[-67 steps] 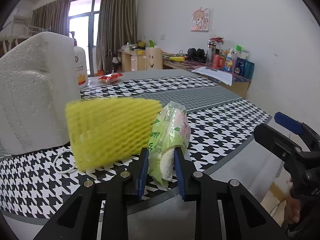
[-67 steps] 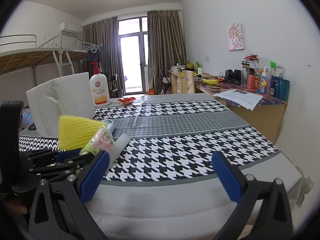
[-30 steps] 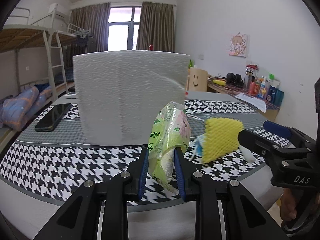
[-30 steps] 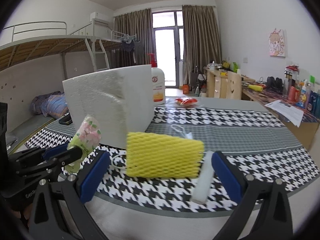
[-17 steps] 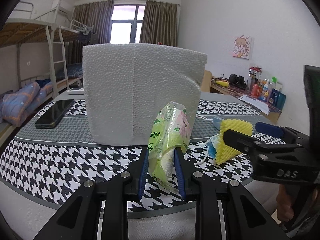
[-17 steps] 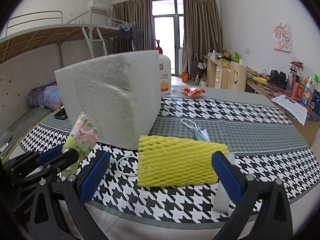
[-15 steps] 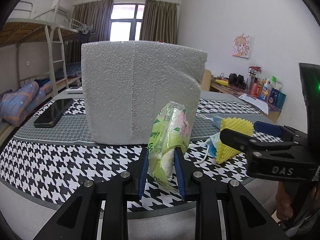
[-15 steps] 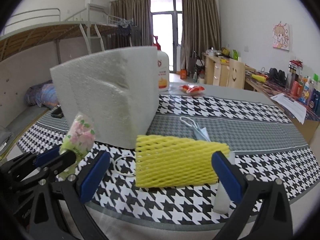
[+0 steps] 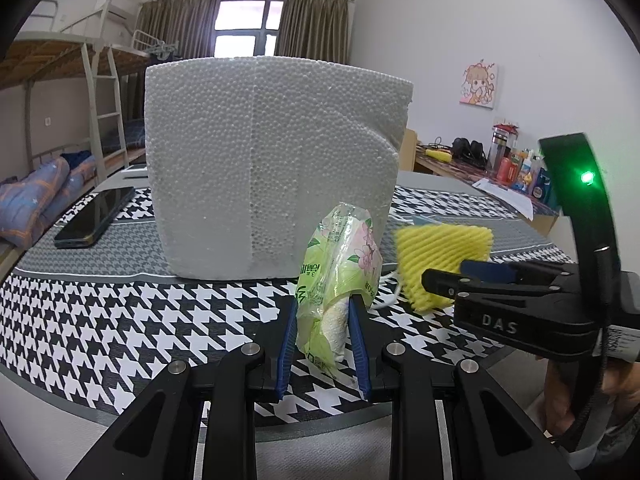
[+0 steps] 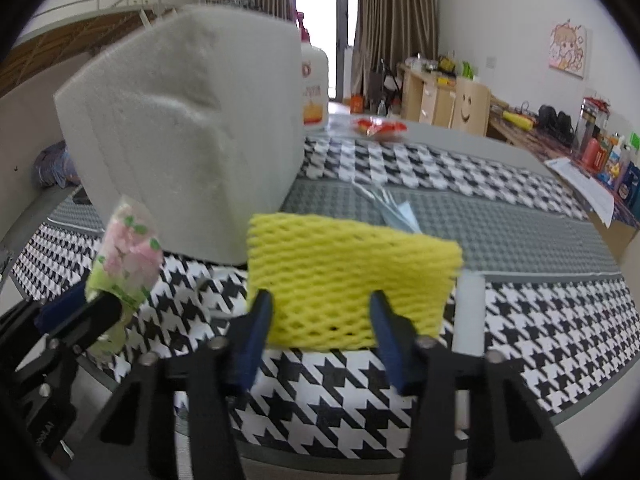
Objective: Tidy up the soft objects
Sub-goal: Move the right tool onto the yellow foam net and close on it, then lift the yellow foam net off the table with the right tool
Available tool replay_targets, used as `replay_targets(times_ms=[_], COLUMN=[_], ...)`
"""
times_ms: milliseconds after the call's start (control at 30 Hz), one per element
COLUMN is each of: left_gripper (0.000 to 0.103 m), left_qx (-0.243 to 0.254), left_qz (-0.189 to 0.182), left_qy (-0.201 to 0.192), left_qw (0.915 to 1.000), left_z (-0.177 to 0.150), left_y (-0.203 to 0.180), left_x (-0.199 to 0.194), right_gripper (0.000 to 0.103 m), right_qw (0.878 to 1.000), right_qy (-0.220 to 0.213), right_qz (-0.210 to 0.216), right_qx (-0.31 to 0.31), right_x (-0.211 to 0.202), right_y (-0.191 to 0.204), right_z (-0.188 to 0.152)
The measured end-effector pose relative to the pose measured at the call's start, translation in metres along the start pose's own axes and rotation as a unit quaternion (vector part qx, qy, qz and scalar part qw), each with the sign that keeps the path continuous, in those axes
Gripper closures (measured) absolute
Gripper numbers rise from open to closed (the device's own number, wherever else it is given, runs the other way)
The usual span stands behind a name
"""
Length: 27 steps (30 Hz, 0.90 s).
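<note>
1. While the left gripper holds the tissue pack upright, its blue pads press the pack's lower half from both sides, above the near edge of the table.
2. The pack is green plastic with pink flowers; in the right wrist view it shows at the left, clamped in the left gripper.
3. The right gripper stands with its jaws partly closed around the lower edge of the yellow foam net; the frame is blurred, so I cannot tell whether the pads actually press it.
4. The net stands on the houndstooth cloth, just in front of the white foam block.
5. From the left wrist, the net sits right of the pack, partly behind the right gripper.
6. The foam block stands behind the pack, on the grey band of the cloth.
7. A white foam tube lies just right of the net.
8. A face mask lies on the grey band behind the net.
9. A phone lies left of the block.
10. A pump bottle stands behind the block, with a red packet beyond.
</note>
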<state>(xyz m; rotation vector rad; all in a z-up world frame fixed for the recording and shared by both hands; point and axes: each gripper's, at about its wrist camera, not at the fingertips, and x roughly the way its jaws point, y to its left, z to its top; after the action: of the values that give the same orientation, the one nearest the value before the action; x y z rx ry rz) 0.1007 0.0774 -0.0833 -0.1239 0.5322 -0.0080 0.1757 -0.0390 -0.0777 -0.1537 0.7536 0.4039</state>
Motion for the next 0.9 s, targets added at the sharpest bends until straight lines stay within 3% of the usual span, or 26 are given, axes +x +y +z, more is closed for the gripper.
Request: replay_targets(times_ms=[167,267,433,500,567,633,900], left_gripper=[0.076,0.076,0.076,0.076,0.076,0.076,0.076], left_qx=[-0.002,-0.004,-0.007,-0.007,-0.008,-0.008,-0.010], left_qz=[0.000,0.000,0.000,-0.002,-0.007,-0.014,-0.022], left_qy=[-0.001,0.002,-0.001,-0.001,0.002,0.009,0.029], left_qw=[1.0000,1.0000,1.0000,1.0000,0.9999,0.9998,0.9993], left_z=[0.000,-0.001,-0.004,-0.004,-0.004,-0.004,-0.003], left_y=[0.002,0.004,0.008,0.009,0.009,0.009,0.010], left_x=[0.002,0.004,0.000,0.000,0.000,0.002,0.011], right_gripper=[0.089,0.093,0.093,0.085,0.037,0.023,0.023], right_qw=[1.000,1.000,0.999,0.999,0.999,0.998,0.997], right_qy=[0.002,0.006,-0.015,-0.019,-0.025,-0.043,0.013], right_qz=[0.008,0.006,0.014,0.014,0.005,-0.012,-0.042], right_qx=[0.001,-0.005,-0.025,-0.038,-0.042,-0.050,-0.058], right_x=[-0.001,0.001,-0.013,-0.018,-0.019,-0.023,0.009], right_y=[-0.003,0.000,0.007,0.012,0.014,0.017,0.013], right_z=[0.001,-0.002,-0.001,0.000,0.002,0.002,0.012])
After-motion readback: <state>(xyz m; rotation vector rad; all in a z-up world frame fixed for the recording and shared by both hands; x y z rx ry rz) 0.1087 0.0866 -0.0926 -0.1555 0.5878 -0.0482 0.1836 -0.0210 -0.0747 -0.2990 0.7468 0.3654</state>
